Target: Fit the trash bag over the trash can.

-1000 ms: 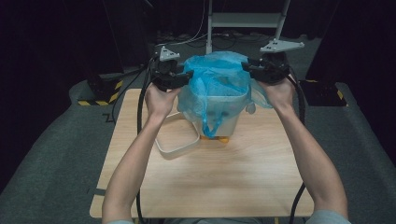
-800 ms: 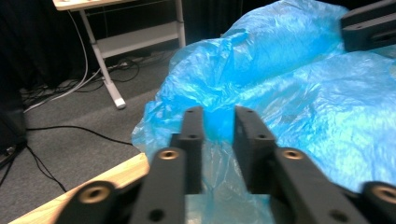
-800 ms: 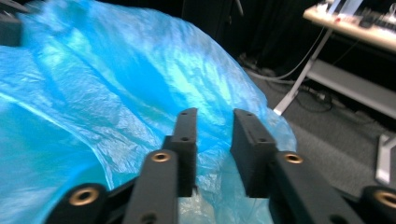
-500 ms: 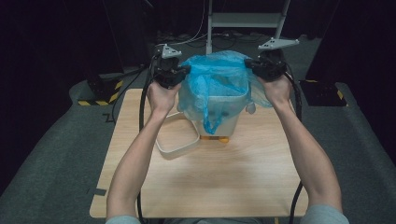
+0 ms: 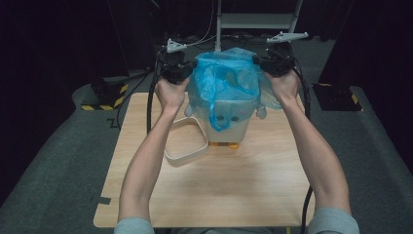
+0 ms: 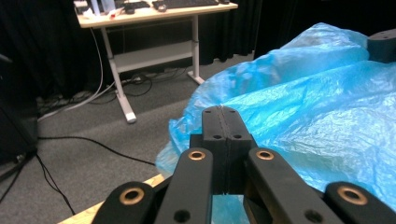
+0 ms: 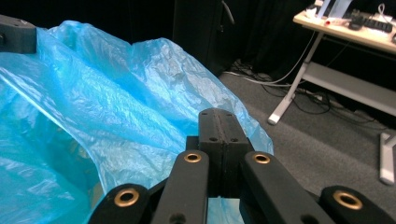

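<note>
Both grippers (image 5: 191, 66) (image 5: 258, 61) pinch the blue bag (image 5: 224, 83); print seemingly unreadable.

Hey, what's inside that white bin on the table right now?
A blue plastic bag lines the white bin, its rim draped over the top edge. The left gripper and right gripper pinch its opposite edges. The bag hides the bin's bottom.

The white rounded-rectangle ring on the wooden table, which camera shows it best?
The high view: the white rounded-rectangle ring lies flat on the wooden table, left of the bin lined with the blue plastic bag. The two gripper views give no look at it; they face the bag and floor.
</note>
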